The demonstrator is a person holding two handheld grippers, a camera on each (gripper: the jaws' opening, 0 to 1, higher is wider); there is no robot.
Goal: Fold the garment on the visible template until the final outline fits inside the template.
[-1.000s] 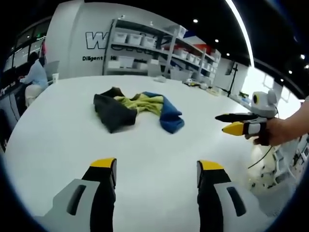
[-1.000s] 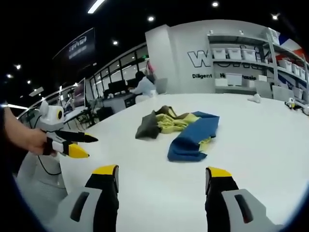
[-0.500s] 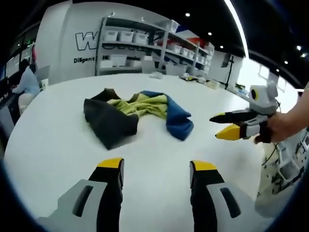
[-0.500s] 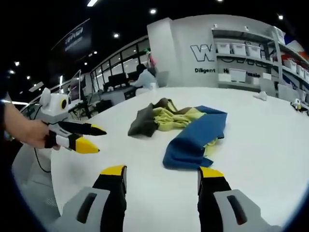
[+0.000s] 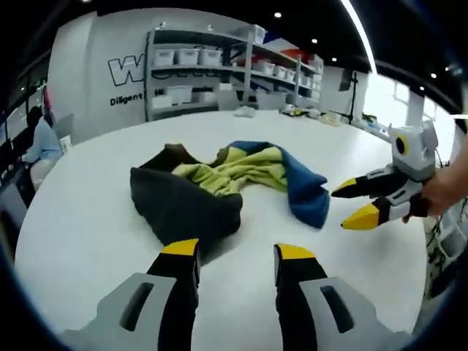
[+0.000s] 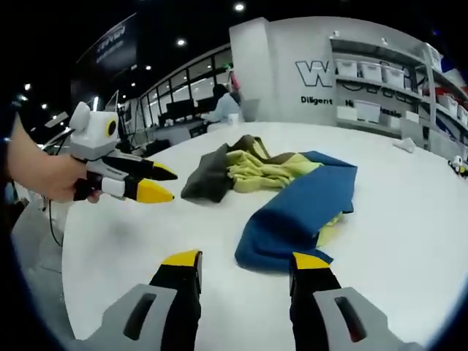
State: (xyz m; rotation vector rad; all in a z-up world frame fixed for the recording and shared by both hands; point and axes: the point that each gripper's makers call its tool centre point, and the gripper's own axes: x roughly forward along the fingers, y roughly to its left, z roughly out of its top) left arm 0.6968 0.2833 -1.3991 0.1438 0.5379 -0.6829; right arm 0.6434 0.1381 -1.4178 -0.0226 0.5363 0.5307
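Now the garment [image 5: 227, 183] lies crumpled in the middle of the round white table [image 5: 88, 190], with a dark grey part, a yellow-green part and a blue part bunched together. In the left gripper view, the left gripper [image 5: 232, 256] is low over the table, its 2 yellow-tipped jaws apart with a narrow gap, holding nothing, and the dark grey part is just in front of its tips. The right gripper [image 5: 358, 201] comes in from the right side, held by a hand [image 5: 447, 191], and its jaws are also a little apart near the blue edge. In the right gripper view, the right gripper [image 6: 246, 265] has its jaws apart and empty, with the blue part just ahead. Behind the table stand shelves [image 5: 219, 73] with white bins, and a person [image 5: 40, 142] sits at the far left.
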